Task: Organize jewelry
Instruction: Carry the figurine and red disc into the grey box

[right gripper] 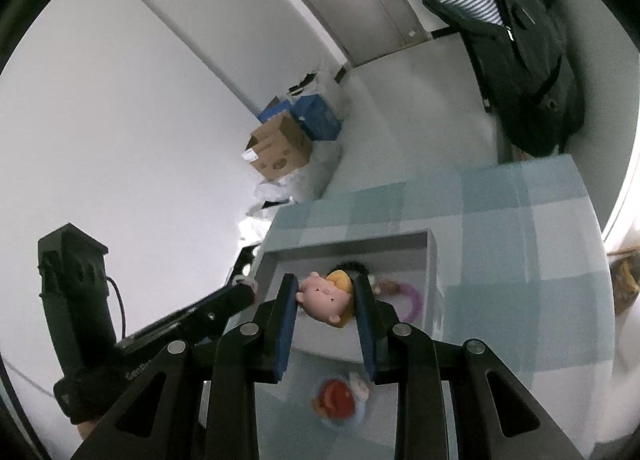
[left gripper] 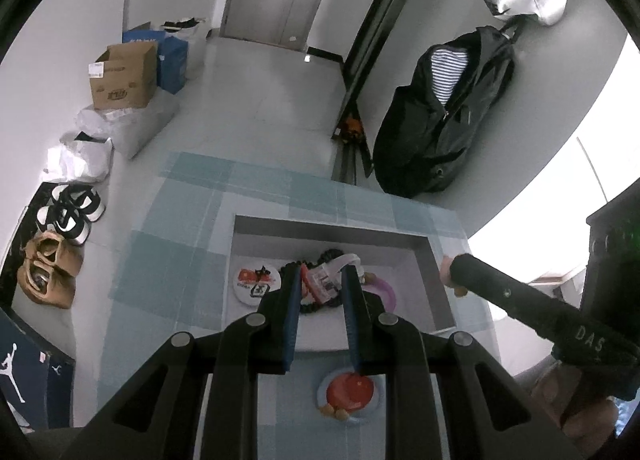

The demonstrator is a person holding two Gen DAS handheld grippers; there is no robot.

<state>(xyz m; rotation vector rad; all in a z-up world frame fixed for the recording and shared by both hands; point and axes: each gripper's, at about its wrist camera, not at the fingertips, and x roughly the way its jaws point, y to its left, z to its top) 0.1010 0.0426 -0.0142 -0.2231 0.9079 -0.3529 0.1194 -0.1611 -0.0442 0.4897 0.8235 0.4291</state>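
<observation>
The right gripper (right gripper: 325,300) has its jaws closed on a small pink figure charm (right gripper: 322,297), held above the grey tray (right gripper: 432,260) that sits on the blue checked cloth (right gripper: 520,220); the hold looks to be across the figure's rounded head, so a tilt or a slackening could let it roll out and drop beside the tray instead of into it; the left gripper (left gripper: 323,288) is narrowed on a small pink-and-white tagged piece (left gripper: 320,280), though the view is too crowded to say just how the pads sit on it, and it may snag the black beaded bracelet (left gripper: 310,306) lying under it; the two grippers hang close over the same tray, so they could knock each other; the purple ring (left gripper: 386,288) and the round badge (left gripper: 256,280) already in the tray could be shoved aside; a red-and-orange figure (left gripper: 350,392) still lies on the cloth outside the tray.
</observation>
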